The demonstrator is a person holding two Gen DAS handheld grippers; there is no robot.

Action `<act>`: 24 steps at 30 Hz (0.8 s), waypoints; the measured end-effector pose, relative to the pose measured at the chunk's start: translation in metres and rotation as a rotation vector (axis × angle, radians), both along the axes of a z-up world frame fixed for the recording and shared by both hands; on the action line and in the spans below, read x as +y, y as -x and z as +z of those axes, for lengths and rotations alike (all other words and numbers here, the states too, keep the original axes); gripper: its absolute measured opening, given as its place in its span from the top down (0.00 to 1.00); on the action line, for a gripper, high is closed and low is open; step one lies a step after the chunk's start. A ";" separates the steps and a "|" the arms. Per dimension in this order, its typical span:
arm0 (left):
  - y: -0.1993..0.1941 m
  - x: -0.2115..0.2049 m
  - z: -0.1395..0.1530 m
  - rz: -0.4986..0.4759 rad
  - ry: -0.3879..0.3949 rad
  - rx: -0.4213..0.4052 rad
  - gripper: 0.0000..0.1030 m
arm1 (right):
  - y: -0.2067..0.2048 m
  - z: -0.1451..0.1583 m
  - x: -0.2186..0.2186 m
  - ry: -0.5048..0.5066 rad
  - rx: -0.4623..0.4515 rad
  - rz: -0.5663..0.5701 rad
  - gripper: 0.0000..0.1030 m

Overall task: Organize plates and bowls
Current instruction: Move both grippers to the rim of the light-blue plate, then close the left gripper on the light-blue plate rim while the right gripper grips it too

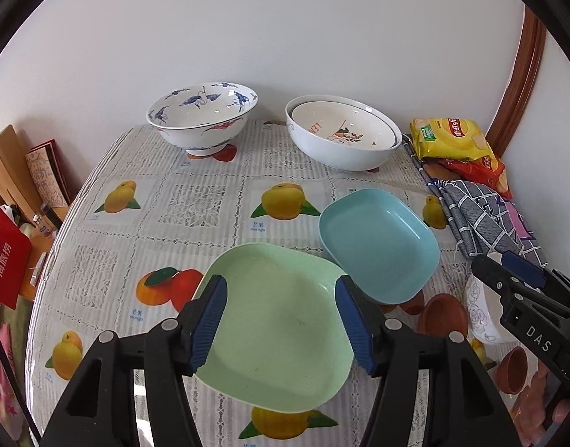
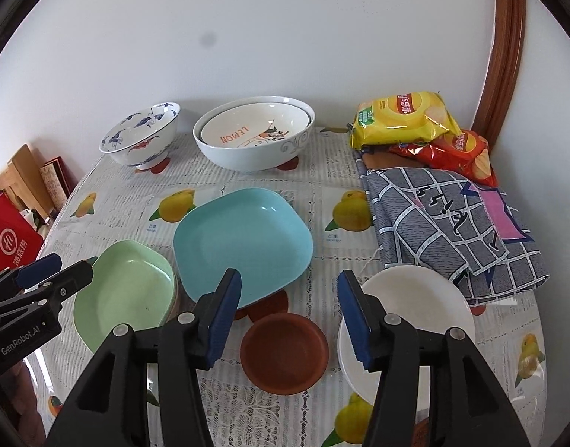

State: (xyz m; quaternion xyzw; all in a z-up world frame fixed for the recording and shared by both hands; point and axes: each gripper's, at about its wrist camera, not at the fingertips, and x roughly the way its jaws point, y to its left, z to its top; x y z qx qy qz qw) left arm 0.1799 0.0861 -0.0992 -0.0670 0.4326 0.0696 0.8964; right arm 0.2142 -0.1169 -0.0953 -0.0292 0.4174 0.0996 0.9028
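Claws, left (image 1: 281,320) and right (image 2: 290,324), tilt downward, gaping, holding nothing.

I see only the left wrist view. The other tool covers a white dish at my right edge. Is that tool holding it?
Observer: No. The right tool is open, nothing between its fingers.
Operator: Is the dish empty?
Observer: Yes, the white dish shows a bare inside.
Operator: Does the green plate lie alone?
Observer: No, edges of other plates show beneath the green plate.
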 end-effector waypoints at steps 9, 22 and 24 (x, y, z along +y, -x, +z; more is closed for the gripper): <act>-0.039 -0.009 -0.019 0.000 0.002 0.028 0.43 | -0.044 -0.020 -0.011 -0.029 0.058 -0.026 0.46; -0.090 -0.014 -0.045 -0.024 0.047 0.060 0.44 | -0.089 -0.052 -0.004 -0.017 0.104 -0.021 0.54; -0.096 -0.016 -0.048 -0.030 0.038 0.072 0.44 | -0.092 -0.055 0.000 -0.013 0.106 -0.012 0.54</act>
